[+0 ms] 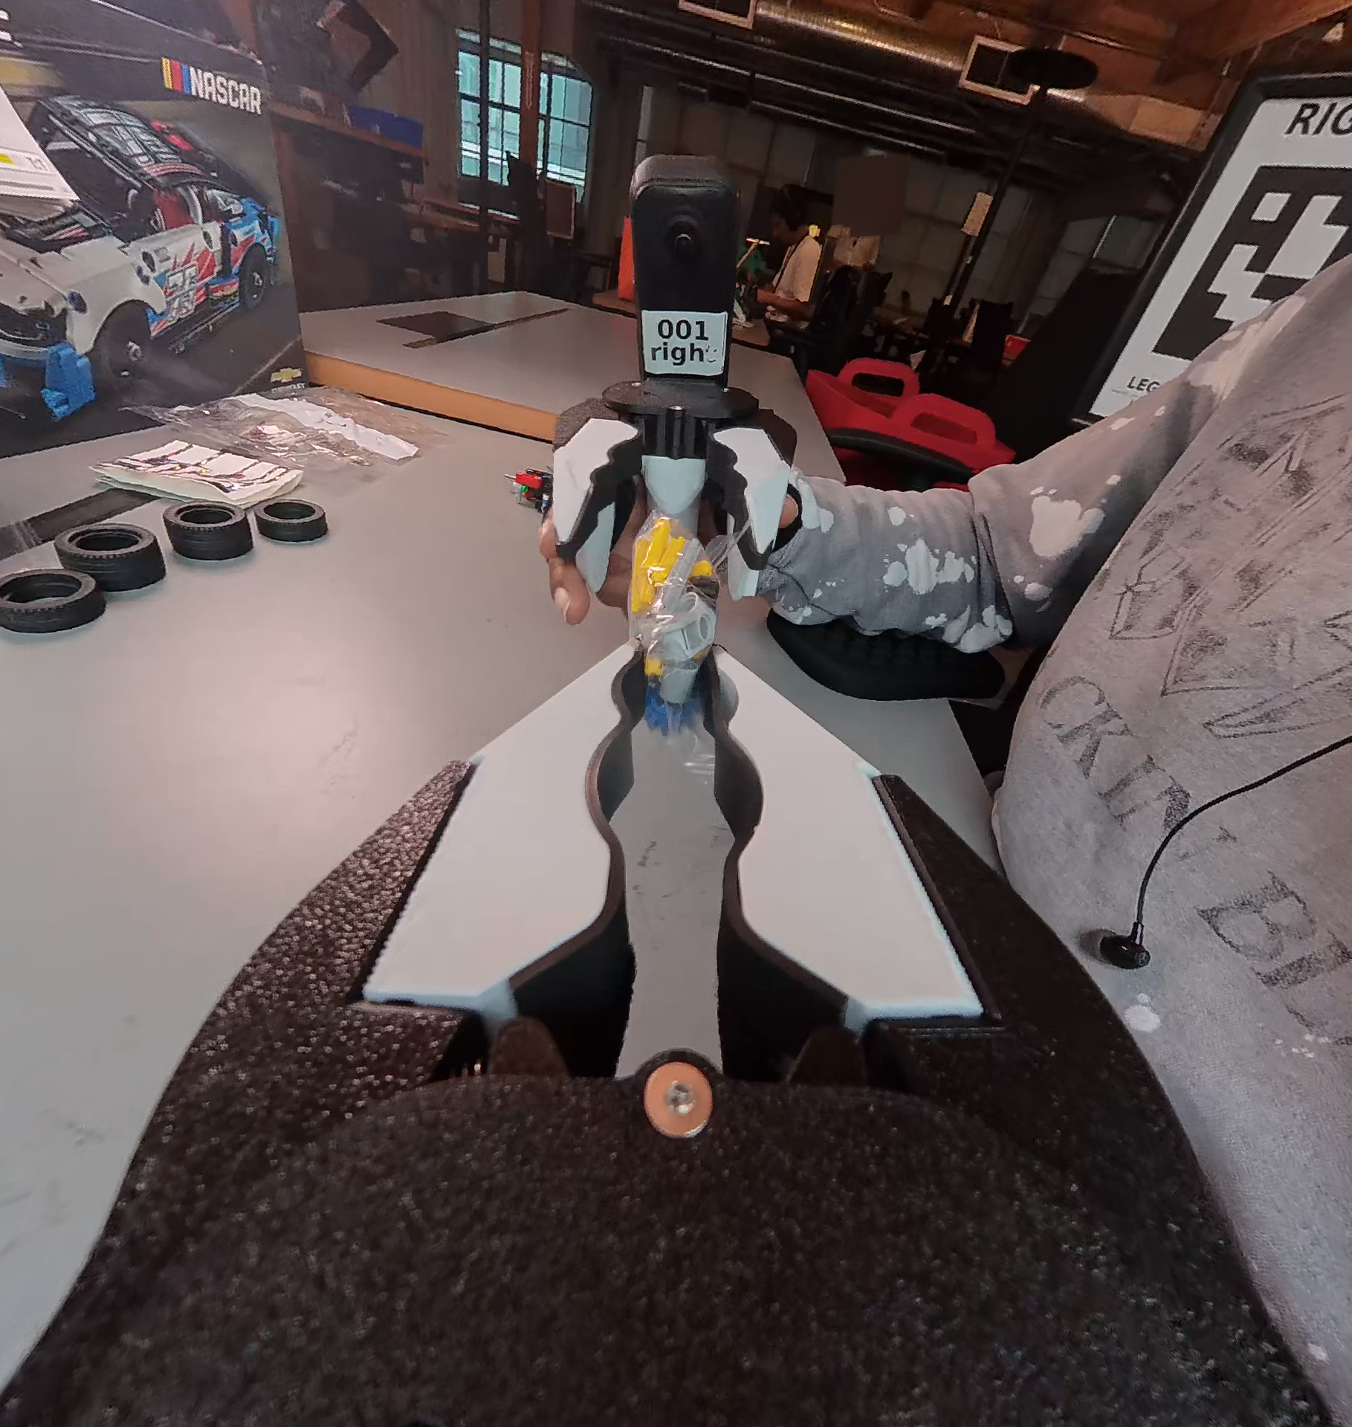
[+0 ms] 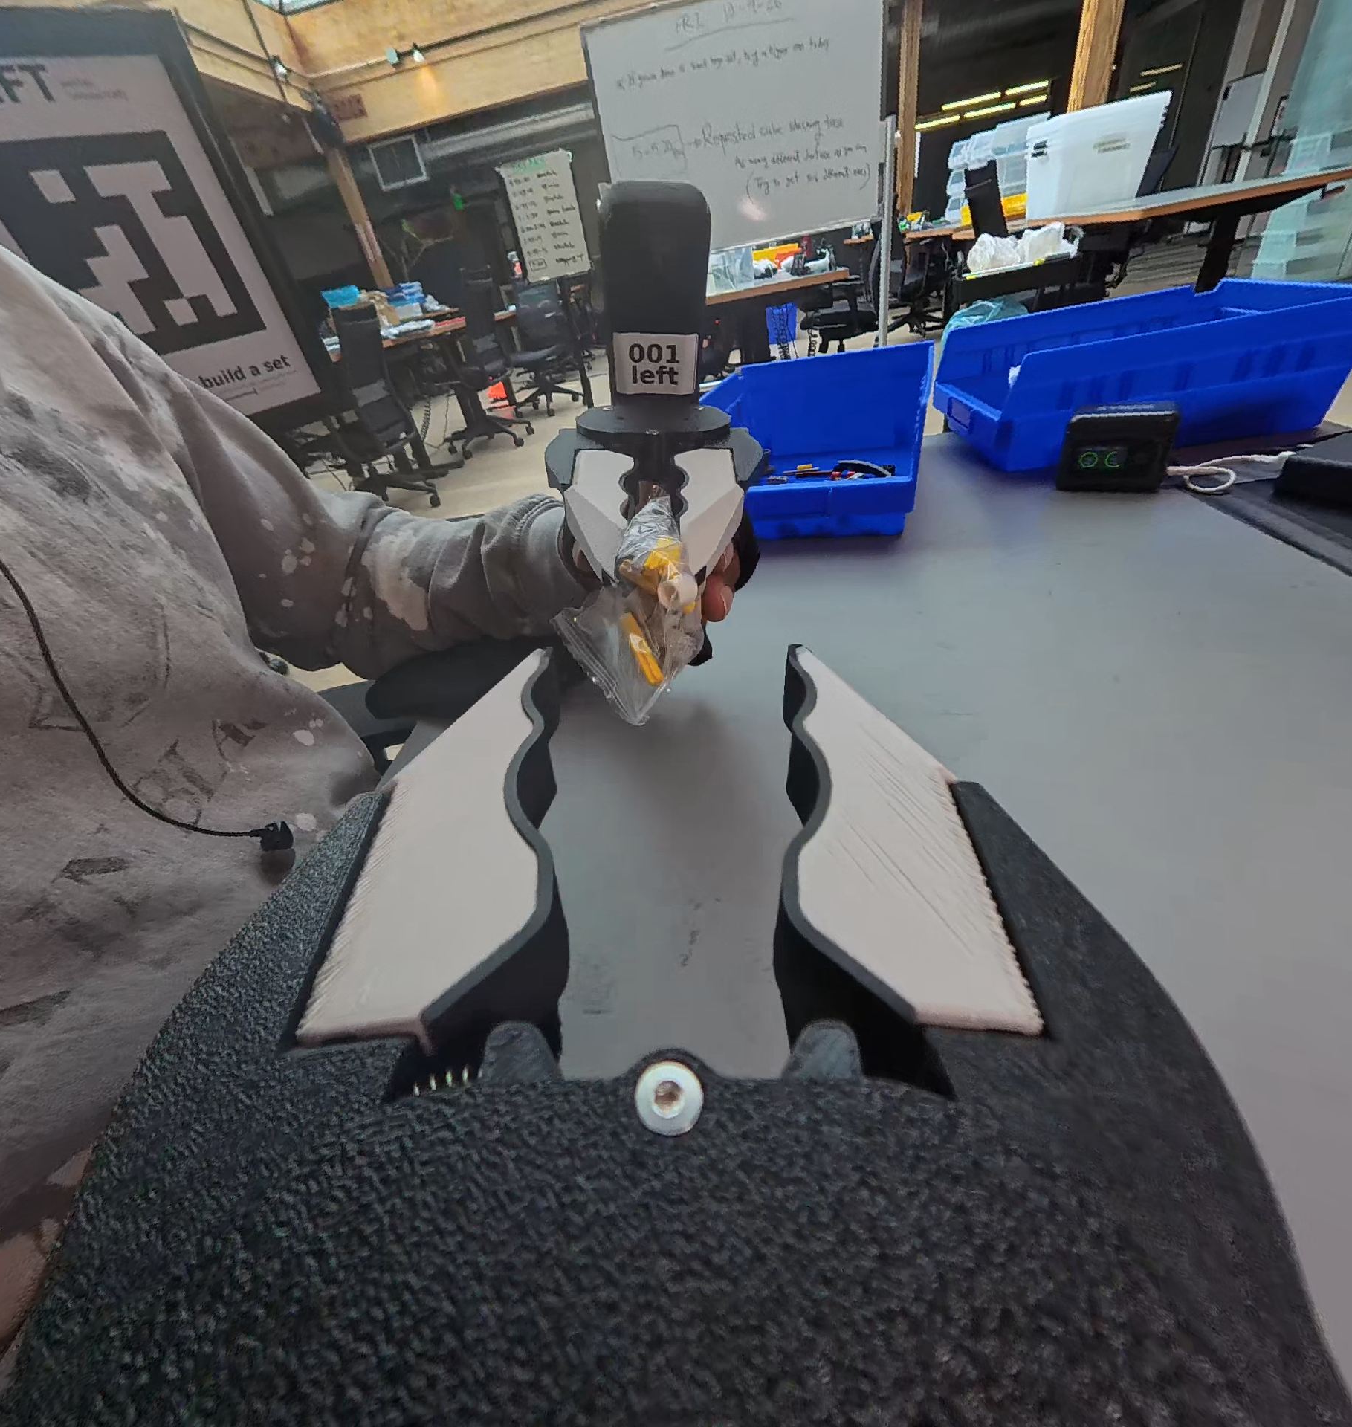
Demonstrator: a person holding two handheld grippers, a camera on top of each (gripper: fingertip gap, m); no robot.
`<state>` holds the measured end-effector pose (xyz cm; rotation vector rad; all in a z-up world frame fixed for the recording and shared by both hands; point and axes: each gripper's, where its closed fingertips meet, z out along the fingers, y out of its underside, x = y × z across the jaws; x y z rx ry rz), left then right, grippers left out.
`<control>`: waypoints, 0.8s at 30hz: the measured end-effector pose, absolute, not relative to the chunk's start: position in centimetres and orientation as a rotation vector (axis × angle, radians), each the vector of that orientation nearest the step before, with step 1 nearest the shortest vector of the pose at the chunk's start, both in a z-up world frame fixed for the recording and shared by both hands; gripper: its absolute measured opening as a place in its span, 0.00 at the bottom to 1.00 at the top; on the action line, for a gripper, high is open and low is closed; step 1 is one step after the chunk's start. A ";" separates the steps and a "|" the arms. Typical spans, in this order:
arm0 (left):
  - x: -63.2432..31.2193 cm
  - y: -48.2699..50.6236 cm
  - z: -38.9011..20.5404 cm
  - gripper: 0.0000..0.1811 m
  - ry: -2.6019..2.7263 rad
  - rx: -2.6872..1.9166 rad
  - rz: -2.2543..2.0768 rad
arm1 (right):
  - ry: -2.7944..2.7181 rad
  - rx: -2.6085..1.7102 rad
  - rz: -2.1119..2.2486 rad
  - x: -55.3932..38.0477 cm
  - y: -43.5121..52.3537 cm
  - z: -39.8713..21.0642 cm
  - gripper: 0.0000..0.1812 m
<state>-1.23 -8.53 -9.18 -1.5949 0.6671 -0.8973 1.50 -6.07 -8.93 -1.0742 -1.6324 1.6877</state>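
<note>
My left gripper [image 1: 674,666] is shut on the end of a small clear plastic bag [image 1: 669,587] of yellow, grey and blue pieces, held above the grey table [image 1: 271,772]. My right gripper [image 1: 665,583] faces it, open, its fingers on either side of the bag's far end. In the right wrist view the right gripper [image 2: 669,656] is open and empty. The bag [image 2: 642,625] hangs just ahead of its tips from the shut left gripper [image 2: 653,556]. A person's hands and grey sleeves hold both grippers.
Several black tyres [image 1: 116,556], sticker sheets [image 1: 194,471] and empty clear bags [image 1: 309,425] lie at the left before a large toy-car box [image 1: 116,232]. Two blue bins [image 2: 827,432] [image 2: 1159,371] and a small black device [image 2: 1116,448] stand at the far right. One gripper's finger ends stand about 5 cm off the other's.
</note>
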 end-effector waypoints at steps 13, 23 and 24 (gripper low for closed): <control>-1.0 -7.5 -9.8 0.19 0.615 -1.613 -0.972 | -1.597 -1.054 1.629 1.8 -4.8 -8.4 0.07; -15.4 6.2 -11.2 0.20 0.151 -1.784 -0.500 | -1.261 -1.188 1.668 2.5 2.2 -6.9 0.07; -17.0 8.0 -11.7 0.21 0.127 -1.803 -0.460 | -1.279 -1.179 1.669 2.5 1.9 -7.0 0.07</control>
